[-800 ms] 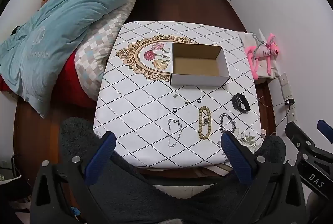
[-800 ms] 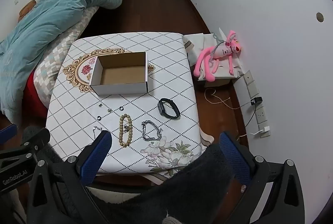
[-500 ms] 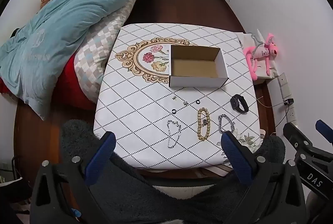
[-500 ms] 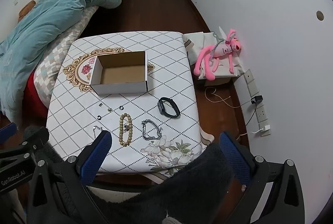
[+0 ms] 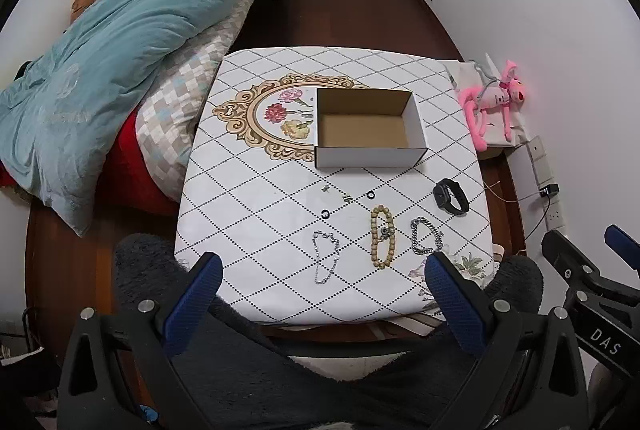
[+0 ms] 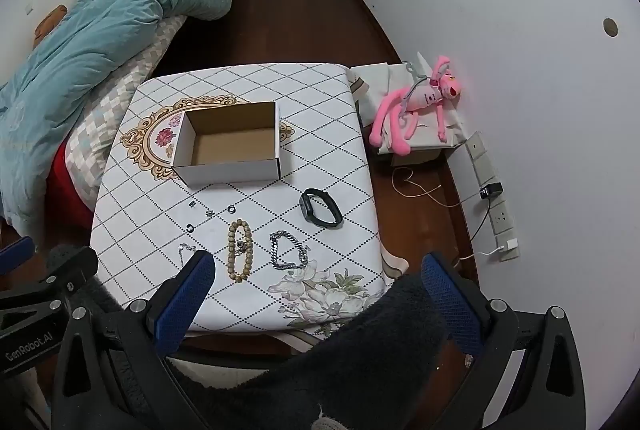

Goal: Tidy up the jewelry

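Observation:
An empty open cardboard box (image 5: 366, 128) (image 6: 230, 144) stands on the table (image 5: 256, 214) (image 6: 332, 174). In front of it lie a thin silver chain (image 5: 325, 260), a wooden bead bracelet (image 5: 383, 242) (image 6: 240, 250), a silver link bracelet (image 5: 426, 236) (image 6: 289, 249), a black band watch (image 5: 451, 196) (image 6: 321, 213), two small black rings (image 5: 325, 214) (image 5: 370, 195) and tiny earrings (image 5: 347, 198). My left gripper (image 5: 320, 290) is open and empty, held high above the table's near edge. My right gripper (image 6: 318, 290) is open and empty beside it.
A bed with a teal duvet (image 5: 120, 50) lies left of the table. A pink plush toy (image 6: 420, 102) sits on a box at the right wall, near sockets and cables (image 6: 492, 198). Dark fuzzy sleeves (image 5: 280, 370) fill the bottom of both views.
Both grippers have drifted slightly; the table sits a little lower and farther in the views. Nothing on the table has moved.

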`<state>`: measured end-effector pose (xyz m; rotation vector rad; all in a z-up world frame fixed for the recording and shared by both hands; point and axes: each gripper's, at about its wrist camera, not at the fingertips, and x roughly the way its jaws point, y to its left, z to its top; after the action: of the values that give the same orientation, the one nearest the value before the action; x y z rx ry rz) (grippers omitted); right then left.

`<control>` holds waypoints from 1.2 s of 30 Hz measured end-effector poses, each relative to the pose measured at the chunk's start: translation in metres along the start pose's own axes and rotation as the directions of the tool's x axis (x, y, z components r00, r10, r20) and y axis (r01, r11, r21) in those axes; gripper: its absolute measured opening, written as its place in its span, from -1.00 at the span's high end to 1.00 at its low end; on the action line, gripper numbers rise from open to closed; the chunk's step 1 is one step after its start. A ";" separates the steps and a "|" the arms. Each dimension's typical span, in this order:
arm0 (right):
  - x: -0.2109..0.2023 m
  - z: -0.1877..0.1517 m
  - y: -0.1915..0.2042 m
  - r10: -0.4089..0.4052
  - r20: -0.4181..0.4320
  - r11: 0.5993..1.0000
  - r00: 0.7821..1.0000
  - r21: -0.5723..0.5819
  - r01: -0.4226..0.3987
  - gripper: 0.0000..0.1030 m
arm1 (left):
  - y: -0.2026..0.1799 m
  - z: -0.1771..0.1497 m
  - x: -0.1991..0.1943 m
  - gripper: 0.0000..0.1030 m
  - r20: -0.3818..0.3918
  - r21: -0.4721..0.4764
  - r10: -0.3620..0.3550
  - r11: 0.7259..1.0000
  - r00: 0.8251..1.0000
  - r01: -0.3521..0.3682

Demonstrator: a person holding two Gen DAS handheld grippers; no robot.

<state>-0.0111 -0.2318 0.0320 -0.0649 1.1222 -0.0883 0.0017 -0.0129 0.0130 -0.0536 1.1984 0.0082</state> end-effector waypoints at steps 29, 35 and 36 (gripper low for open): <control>-0.007 -0.005 -0.012 0.000 0.009 1.000 1.000 0.019 0.000 -1.00 | -0.006 0.002 -0.006 -1.00 0.012 0.006 -0.009 1.000 1.000 0.008; -0.010 -0.004 -0.012 0.000 0.014 1.000 1.000 0.020 -0.001 -1.00 | -0.004 0.001 -0.007 -1.00 0.017 0.004 -0.010 1.000 1.000 0.009; -0.010 -0.004 -0.012 0.001 0.014 1.000 1.000 0.020 -0.001 -1.00 | -0.004 0.002 -0.008 -1.00 0.019 0.004 -0.009 1.000 1.000 0.009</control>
<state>-0.0199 -0.2428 0.0406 -0.0471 1.1068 -0.0977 0.0005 -0.0168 0.0212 -0.0558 1.1789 -0.0013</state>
